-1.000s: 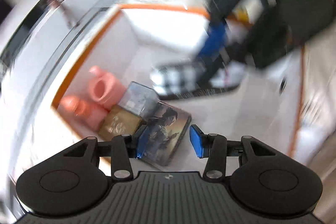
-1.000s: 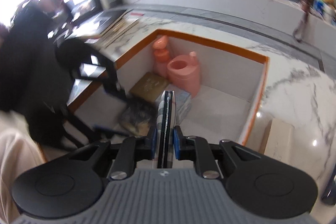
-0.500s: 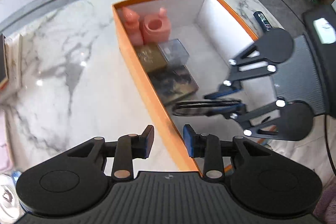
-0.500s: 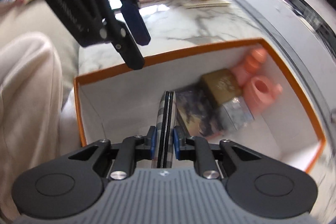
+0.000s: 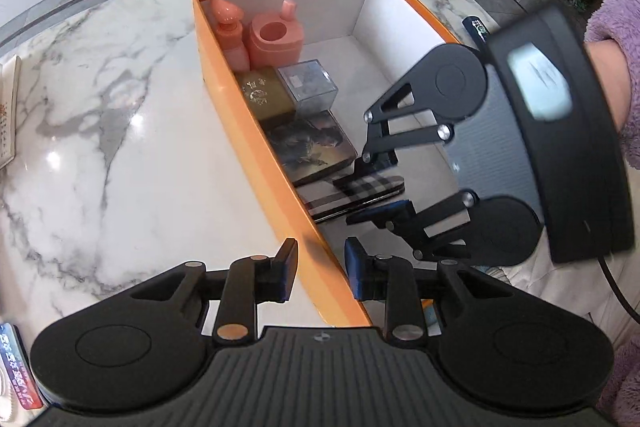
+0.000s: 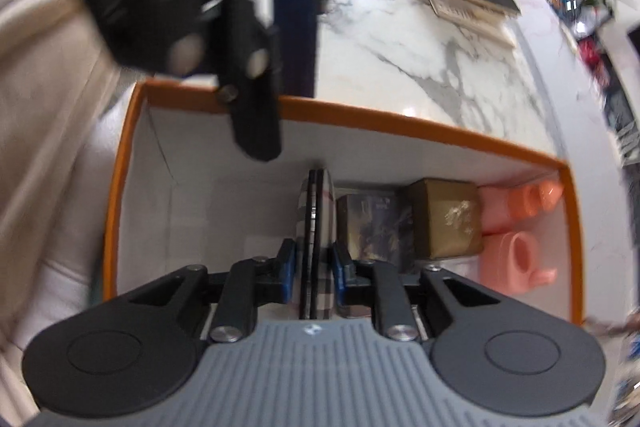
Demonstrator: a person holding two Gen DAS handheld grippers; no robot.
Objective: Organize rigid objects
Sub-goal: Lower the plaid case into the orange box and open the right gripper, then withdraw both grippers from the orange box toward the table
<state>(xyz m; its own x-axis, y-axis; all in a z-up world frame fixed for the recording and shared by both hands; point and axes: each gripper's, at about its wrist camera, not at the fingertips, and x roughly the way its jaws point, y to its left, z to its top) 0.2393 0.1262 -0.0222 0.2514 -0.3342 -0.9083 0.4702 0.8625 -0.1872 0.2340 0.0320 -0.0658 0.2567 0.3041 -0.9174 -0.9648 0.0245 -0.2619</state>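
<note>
My right gripper (image 6: 313, 277) is opening, pads just clear of the plaid case (image 6: 316, 227) at frame centre; lift straight out of the orange box (image 6: 420, 131). My left gripper (image 5: 321, 273), closing, holds nothing

Both wrist views look down (closely) into the box (image 5: 256, 143).

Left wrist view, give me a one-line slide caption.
Right gripper, jaws opening, lowers a plaid case into the orange box beside a picture tin.

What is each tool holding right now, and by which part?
The right tool straddles the near end of the plaid case; its jaws are opening, no longer pressing. The left tool holds nothing, jaws closing astride the orange box's wall.
</note>
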